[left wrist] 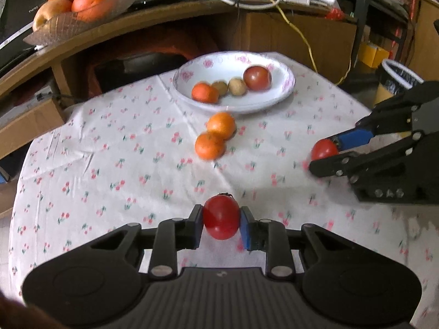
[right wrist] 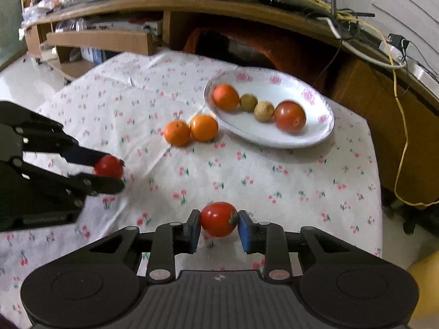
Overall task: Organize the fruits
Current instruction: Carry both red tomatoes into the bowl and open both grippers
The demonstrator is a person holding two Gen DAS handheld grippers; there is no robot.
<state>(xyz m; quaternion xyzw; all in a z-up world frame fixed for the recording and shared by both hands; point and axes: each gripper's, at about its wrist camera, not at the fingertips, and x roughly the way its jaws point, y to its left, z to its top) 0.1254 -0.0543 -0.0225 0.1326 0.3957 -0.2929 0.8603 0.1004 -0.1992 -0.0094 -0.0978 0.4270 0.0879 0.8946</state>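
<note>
My left gripper is shut on a red tomato just above the cherry-print tablecloth. At the right of that view my right gripper is shut on a second red tomato. The right wrist view shows that tomato pressed between the blue pads, and the left gripper with its tomato at the left. Two oranges lie on the cloth in front of a floral white plate. The plate carries an orange, two small brownish fruits and a darker tomato.
A wooden shelf curves behind the table, with a glass dish of large oranges on it and cables along the top. Cardboard boxes stand left; a bin stands right. The table edge drops off at the right.
</note>
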